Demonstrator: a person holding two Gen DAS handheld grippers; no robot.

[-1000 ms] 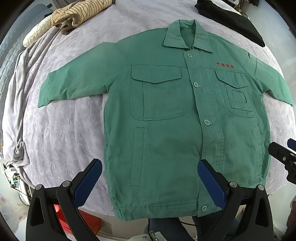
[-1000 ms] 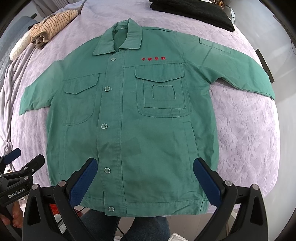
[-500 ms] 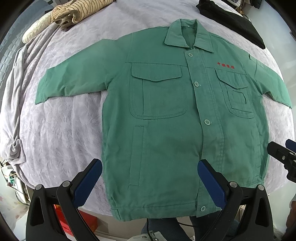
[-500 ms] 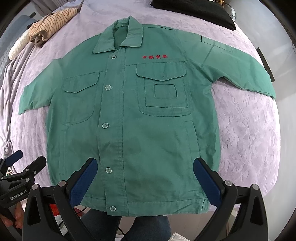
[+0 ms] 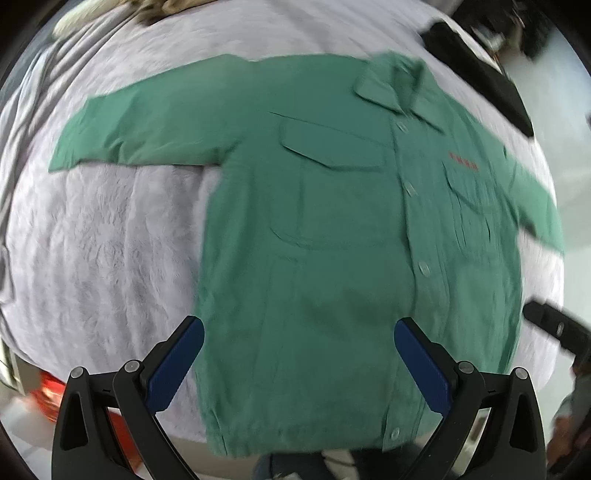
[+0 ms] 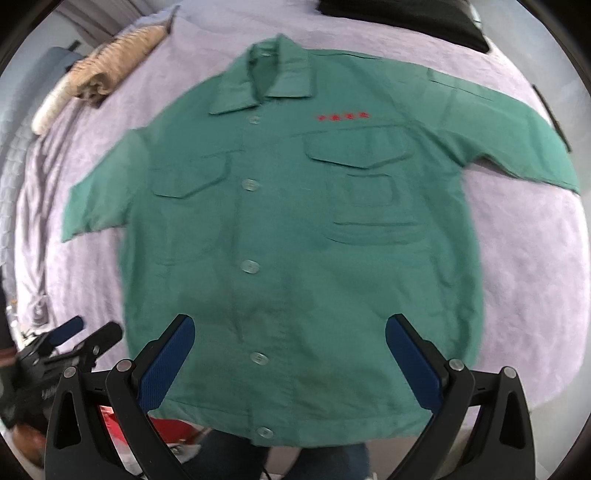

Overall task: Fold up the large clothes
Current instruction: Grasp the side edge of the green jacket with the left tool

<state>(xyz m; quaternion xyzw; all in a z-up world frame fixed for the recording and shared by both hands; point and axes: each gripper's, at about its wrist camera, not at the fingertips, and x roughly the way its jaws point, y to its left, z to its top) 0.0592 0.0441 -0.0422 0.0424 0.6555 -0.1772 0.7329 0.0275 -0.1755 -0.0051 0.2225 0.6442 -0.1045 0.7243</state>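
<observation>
A green jacket (image 6: 295,240) lies flat and face up on a pale purple bedspread (image 6: 524,280), buttoned, both sleeves spread out to the sides, collar at the far end and hem at the near edge. The left gripper (image 5: 299,354) and right gripper (image 6: 290,350) both hang above the hem with jaws spread wide, holding nothing. A striped bundle (image 6: 114,59) and a black cloth (image 6: 402,18) lie beyond the collar.
</observation>
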